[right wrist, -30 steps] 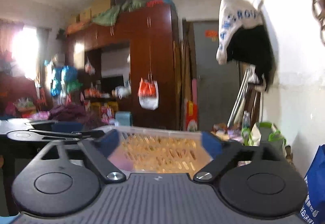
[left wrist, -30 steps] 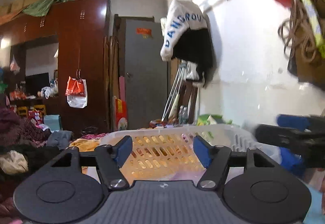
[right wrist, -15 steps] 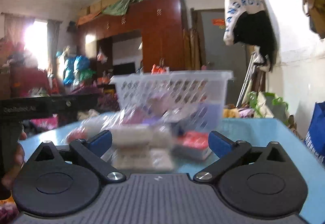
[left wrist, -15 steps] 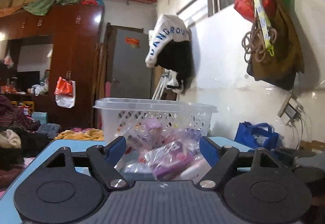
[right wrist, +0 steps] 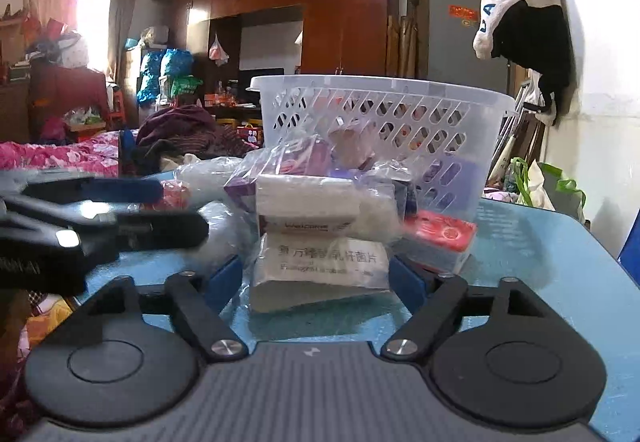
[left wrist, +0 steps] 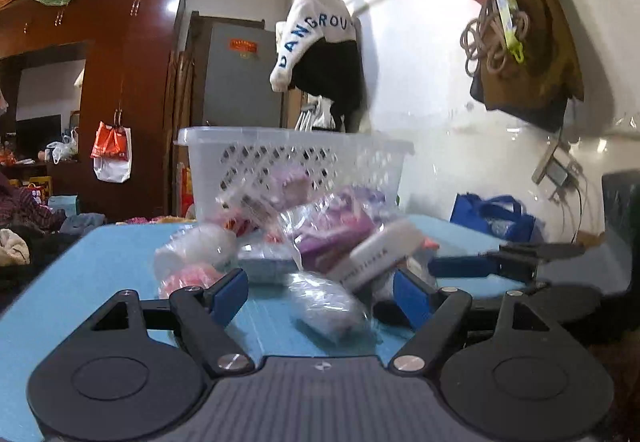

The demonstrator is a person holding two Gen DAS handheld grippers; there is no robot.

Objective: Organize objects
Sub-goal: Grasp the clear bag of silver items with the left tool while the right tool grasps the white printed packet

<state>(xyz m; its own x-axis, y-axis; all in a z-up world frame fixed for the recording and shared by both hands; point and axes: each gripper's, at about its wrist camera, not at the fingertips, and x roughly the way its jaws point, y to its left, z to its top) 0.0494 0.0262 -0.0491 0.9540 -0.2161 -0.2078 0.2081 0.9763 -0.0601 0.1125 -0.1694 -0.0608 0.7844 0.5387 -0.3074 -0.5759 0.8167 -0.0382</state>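
Approach step: right gripper gaping around white box; left gripper unclenched, empty. Next: clamp box, lift into basket.

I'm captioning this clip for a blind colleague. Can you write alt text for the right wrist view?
The open right gripper straddles a white bagged medicine box at the front of a pile of wrapped packets on a blue table. A white lattice basket stands behind the pile; the left gripper enters from the left.
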